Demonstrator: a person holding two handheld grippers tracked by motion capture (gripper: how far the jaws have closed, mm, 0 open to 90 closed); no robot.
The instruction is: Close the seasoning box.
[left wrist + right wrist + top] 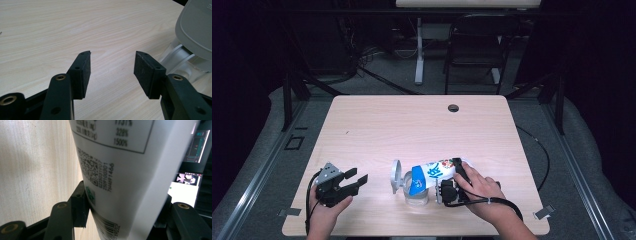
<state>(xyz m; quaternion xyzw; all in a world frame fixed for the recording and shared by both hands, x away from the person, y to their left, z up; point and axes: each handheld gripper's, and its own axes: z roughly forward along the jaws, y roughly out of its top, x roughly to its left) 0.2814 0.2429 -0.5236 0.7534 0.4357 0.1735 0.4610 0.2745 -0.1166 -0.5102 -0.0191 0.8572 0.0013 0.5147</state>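
High view: right gripper [455, 176] pinches the tilted carton [434, 174] over the clear container [416, 192]; left gripper's [356, 179] jaws spread at nine o'clock; pour slowly.

A pale wood-grain counter [412, 130] with rounded corners is seen, a dark round cable hole [453, 108] set near its far edge. A clear container [416, 192] with a raised grey lid [396, 176] is stood on it near the front edge.
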